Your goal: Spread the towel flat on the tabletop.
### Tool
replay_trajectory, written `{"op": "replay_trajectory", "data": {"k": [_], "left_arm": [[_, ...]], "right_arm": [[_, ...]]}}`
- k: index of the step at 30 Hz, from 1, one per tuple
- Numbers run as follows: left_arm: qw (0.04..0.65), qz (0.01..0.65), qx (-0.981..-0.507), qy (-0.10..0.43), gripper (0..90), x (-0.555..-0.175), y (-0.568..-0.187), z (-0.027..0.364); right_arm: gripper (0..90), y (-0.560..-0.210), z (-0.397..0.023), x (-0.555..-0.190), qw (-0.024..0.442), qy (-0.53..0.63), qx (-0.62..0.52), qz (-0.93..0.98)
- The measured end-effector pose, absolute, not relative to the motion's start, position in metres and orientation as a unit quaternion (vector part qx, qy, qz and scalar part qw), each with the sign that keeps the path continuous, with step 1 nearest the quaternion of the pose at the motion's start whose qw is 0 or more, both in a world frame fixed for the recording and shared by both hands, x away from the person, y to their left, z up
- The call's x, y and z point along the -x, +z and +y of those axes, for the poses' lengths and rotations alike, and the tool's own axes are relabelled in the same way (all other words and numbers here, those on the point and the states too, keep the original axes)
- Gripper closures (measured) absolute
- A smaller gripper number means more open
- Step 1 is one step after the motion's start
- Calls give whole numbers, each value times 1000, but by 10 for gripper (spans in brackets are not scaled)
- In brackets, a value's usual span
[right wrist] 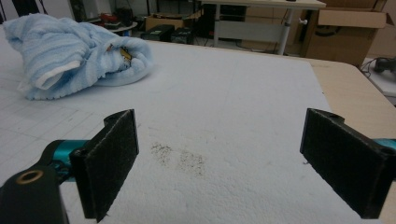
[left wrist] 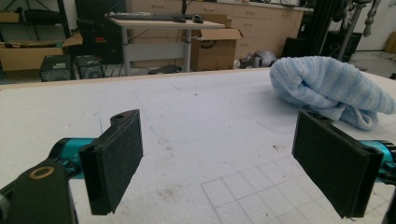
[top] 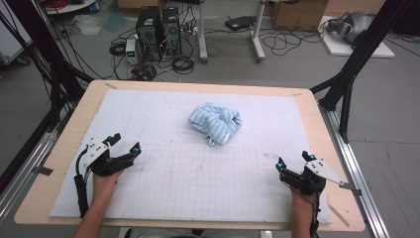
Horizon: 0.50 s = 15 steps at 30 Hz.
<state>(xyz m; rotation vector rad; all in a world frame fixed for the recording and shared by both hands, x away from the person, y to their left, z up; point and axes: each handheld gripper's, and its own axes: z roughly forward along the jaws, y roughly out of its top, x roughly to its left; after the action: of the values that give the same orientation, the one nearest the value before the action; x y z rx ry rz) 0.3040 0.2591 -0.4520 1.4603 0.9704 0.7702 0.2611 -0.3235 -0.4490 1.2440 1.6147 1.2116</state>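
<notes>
Both claws are seen spread wide, with nothing gripped and nothing touched by their pads. In the high view the left claw (top: 124,143) is held by a hand (top: 105,181) near the left edge of the white mat (top: 163,183), and the right claw (top: 293,159) is held near the mat's right edge; each is pointed inward and toward the far side. The crumpled light blue towel (top: 216,122) is taken as the landmark: it lies bunched in a loose heap on the mat, a little past the middle of the tabletop (top: 64,148), beyond the printed grid lines. The left claw is found well apart from the towel, on its near left side; the right claw is found well apart from it too, on its near right side, so that the towel sits between them and farther from the person.

In the left gripper view the towel (left wrist: 327,88) is seen ahead and to the right, its near edge partly hidden behind the right-hand black pad, though no contact is shown. Bare mat is seen between the two pads. In the right gripper view the towel (right wrist: 74,53) is seen ahead and to the left, clear of the pads, and a faint dark smudge (right wrist: 180,158) on the mat is seen between the jaws.
</notes>
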Motion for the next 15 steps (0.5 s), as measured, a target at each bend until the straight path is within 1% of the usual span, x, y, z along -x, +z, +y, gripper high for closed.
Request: {"op": "replay_trajectory", "data": {"k": [15], "left_arm": [[577,413,-623,329,166,-304,-452,259]], "right_arm": [[106,-449,-324,-260,376,480,-484,628]]}}
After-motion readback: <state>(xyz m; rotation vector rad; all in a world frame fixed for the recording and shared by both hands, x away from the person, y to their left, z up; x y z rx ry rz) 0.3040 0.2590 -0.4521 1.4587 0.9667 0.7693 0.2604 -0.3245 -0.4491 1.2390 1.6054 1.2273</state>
